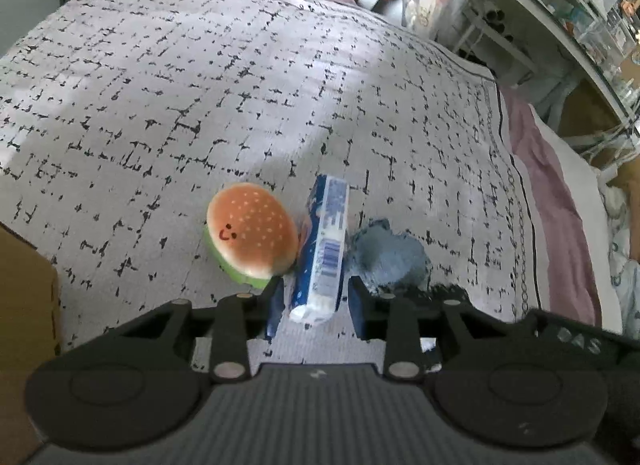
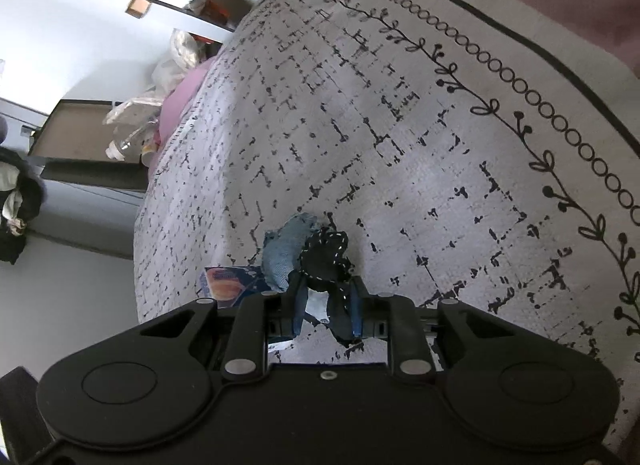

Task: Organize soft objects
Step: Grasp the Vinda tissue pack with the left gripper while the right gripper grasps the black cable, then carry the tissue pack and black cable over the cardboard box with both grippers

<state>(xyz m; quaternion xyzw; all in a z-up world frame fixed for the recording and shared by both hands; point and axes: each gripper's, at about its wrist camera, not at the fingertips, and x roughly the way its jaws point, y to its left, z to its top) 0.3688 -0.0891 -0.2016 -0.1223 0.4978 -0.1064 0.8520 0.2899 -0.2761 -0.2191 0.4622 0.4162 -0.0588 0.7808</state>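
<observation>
In the left wrist view a burger-shaped plush point(image 1: 252, 235), a blue and white tissue pack point(image 1: 324, 251) on its edge and a grey-blue fuzzy cloth point(image 1: 386, 257) lie side by side on the patterned blanket point(image 1: 200, 85). My left gripper point(image 1: 316, 299) is open, its fingers on either side of the near end of the tissue pack. In the right wrist view my right gripper point(image 2: 326, 305) is shut on a dark cloth with white stitching point(image 2: 326, 255). The light blue cloth point(image 2: 286, 251) lies against it, and the tissue pack point(image 2: 228, 279) shows to the left.
A cardboard box point(image 1: 24, 305) stands at the left edge of the left wrist view. White shelves with clutter point(image 1: 520, 5) stand past the bed's far right corner. A pink sheet point(image 1: 560, 205) shows along the bed's right side. A pink pillow point(image 2: 180, 101) lies at the far end.
</observation>
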